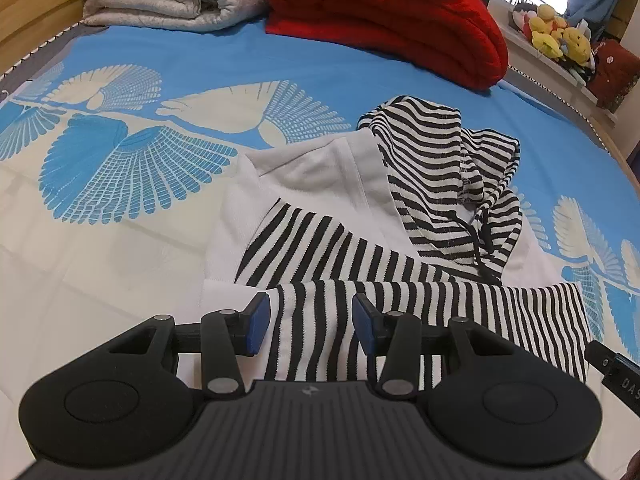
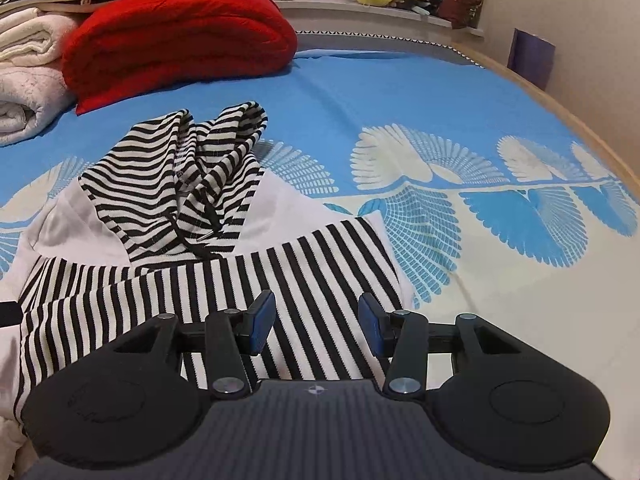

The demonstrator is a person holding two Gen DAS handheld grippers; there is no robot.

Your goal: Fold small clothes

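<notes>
Hoodie point(image 1: 360, 216) lengthwise away from cameras, hood far; left gripper point(image 1: 308, 326), right gripper point(image 2: 316, 322) jaws open.

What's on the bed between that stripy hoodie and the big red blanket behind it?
Nothing: only bare blue bedspread separates the striped hoodie from the red blanket; both views show this.

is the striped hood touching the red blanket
Apart. In the right wrist view a strip of blue bedsheet shows plainly between the striped hood and the red blanket; the left wrist view shows the same gap.
</notes>
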